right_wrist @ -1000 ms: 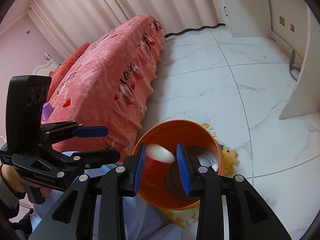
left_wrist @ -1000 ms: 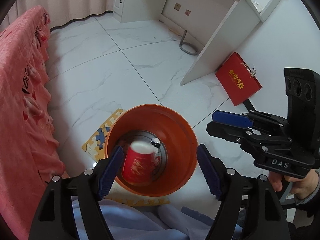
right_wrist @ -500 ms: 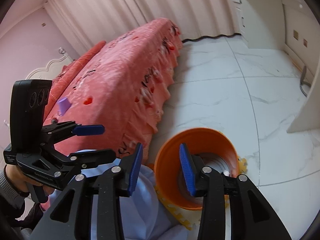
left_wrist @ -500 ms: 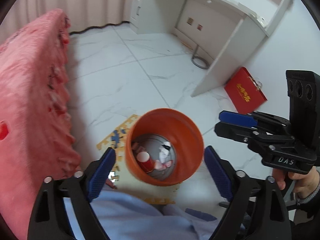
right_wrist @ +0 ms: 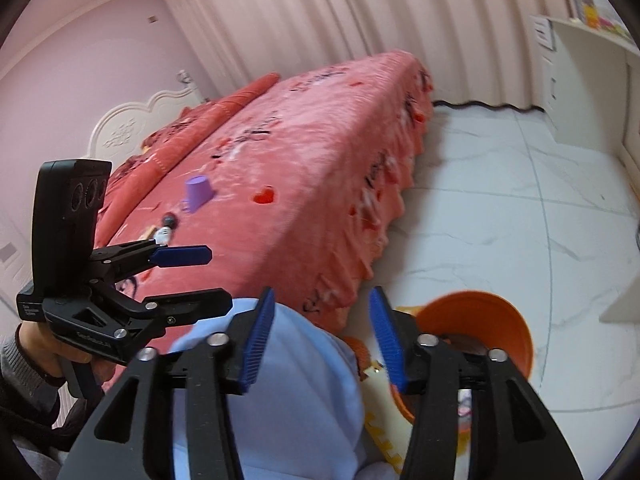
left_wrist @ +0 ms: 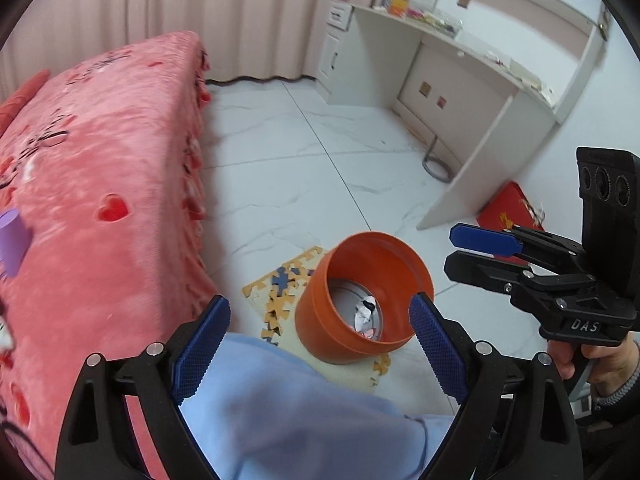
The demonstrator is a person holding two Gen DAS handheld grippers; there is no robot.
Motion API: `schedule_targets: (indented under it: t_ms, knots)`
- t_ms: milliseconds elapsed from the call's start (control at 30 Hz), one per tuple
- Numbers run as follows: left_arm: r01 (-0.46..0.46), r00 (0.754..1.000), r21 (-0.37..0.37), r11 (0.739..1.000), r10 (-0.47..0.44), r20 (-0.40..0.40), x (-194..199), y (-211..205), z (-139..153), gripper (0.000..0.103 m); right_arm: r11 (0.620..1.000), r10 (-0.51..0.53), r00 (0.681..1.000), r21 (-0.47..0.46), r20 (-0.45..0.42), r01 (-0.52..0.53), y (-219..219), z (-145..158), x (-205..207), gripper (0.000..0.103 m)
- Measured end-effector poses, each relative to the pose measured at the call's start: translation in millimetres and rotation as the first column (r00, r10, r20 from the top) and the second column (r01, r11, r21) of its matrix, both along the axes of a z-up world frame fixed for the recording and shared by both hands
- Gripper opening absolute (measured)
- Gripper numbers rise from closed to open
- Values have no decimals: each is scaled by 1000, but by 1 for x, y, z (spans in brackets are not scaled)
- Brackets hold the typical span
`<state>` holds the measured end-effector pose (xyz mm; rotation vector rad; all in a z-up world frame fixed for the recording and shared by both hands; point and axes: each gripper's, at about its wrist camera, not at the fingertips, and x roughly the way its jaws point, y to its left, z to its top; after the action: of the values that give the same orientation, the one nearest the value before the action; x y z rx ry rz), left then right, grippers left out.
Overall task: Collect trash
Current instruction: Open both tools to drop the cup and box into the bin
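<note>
Orange bin (left_wrist: pixel 362 300) mouth unobstructed (bed (left_wrist: pixel 100 184) alongside)

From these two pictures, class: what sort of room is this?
Most likely a bedroom: a bed with a pink cover and white headboard, curtains along the wall, and a white desk with shelves.

Orange bin (right_wrist: pixel 478 322) half hidden behind right gripper (right_wrist: pixel 322 338) fingers (contents unreadable there). Purple cup (left_wrist: pixel 14 240) cut by frame edge, blurred.
</note>
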<state>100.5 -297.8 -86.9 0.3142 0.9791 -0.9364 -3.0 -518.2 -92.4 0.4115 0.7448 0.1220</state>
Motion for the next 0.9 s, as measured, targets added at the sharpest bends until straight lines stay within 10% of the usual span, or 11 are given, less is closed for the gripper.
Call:
schedule_targets:
  t_ms: [400,900]
  knots:
    - [-237,969,-36,971,239,63,5,113,25,97,973,228,973,-39,29,-227,101,27,51,61]
    - [-561,826,-17,828,561,57,15,281,26,97,867,496,868,-86,39,-491,249,38,133,61]
